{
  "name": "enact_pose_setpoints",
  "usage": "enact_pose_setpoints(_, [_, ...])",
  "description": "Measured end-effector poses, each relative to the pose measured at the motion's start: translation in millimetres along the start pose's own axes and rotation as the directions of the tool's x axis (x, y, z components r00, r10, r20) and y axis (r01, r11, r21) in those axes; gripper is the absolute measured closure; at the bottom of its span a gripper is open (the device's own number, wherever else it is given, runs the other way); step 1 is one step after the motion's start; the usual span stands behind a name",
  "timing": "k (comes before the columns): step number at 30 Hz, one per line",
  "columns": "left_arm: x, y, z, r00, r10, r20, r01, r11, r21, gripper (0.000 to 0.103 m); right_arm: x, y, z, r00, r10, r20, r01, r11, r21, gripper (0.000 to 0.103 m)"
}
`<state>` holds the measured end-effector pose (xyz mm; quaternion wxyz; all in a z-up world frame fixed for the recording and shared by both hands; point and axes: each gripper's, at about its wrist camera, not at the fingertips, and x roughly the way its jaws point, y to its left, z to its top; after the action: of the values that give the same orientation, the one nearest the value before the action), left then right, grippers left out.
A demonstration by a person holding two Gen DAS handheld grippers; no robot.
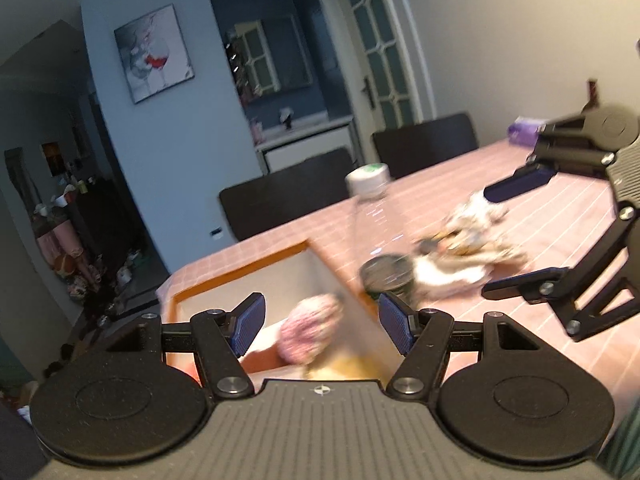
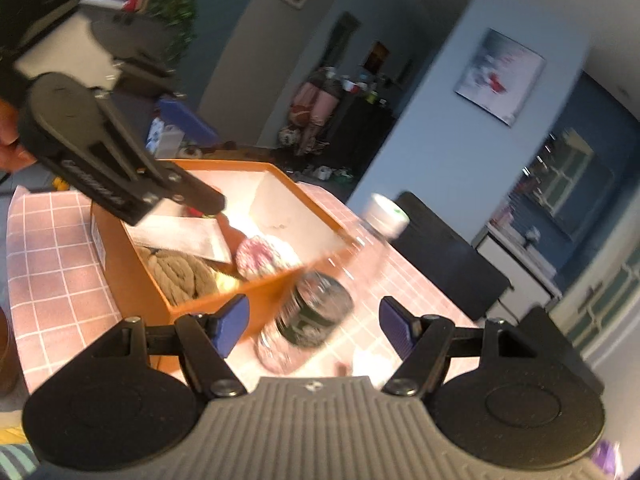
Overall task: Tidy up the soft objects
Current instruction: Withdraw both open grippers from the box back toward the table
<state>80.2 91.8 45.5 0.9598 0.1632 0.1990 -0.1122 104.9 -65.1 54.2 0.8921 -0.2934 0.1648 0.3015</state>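
Between placements: left gripper (image 1: 322, 322) and right gripper (image 2: 312, 326), both wide and empty. Next, grasp the crumpled cloth (image 1: 472, 236) for the orange box (image 2: 132, 264).

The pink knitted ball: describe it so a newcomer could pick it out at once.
Find the orange box on the pink checked tablecloth. Inside, near the wall facing the clear bottle, lies the pink knitted ball. Its neighbour, the coiled rope, is olive-brown and ropy; the ball is round and speckled pink-white.
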Motion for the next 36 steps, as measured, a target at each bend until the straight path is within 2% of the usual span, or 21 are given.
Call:
enact_pose_setpoints(3, [-8,-21,5,0.998,-0.046,0.050,0.046,0.999,-0.006,0.027,-10,-15,-18,1.000,-0.023,-0.013,0.024,0.997,0.071,0.032])
enact_pose_setpoints(7, [-10,-50,12,0.989,-0.107,0.101,0.109,0.994,-0.020,0.027,-19,-34,-43,0.998,-0.040,-0.051,0.047,0.987,0.156,0.023])
enact_pose_setpoints(11, [0,-78,19,0.983,-0.145,0.108,0.146,0.989,-0.001,0.027,-21,-52,-68,0.992,-0.049,-0.118,0.071,0.978,0.196,0.023])
enact_pose_setpoints(21, [70,-118,28,0.973,-0.230,0.017,0.230,0.966,-0.118,0.027,-6,-108,-131,0.953,-0.051,-0.298,0.156,0.928,0.339,0.021])
enact_pose_setpoints(29, [118,-142,22,0.971,-0.233,-0.057,0.222,0.963,-0.151,0.027,31,-152,-168,0.919,-0.070,-0.389,0.243,0.876,0.417,0.020])
enact_pose_setpoints(33, [136,-148,16,0.971,-0.223,-0.084,0.206,0.963,-0.171,0.027,51,-160,-179,0.912,-0.037,-0.409,0.229,0.873,0.430,0.020])
enact_pose_setpoints(36, [151,-151,12,0.968,-0.223,-0.112,0.202,0.963,-0.177,0.027,63,-157,-181,0.913,-0.018,-0.408,0.203,0.887,0.416,0.020])
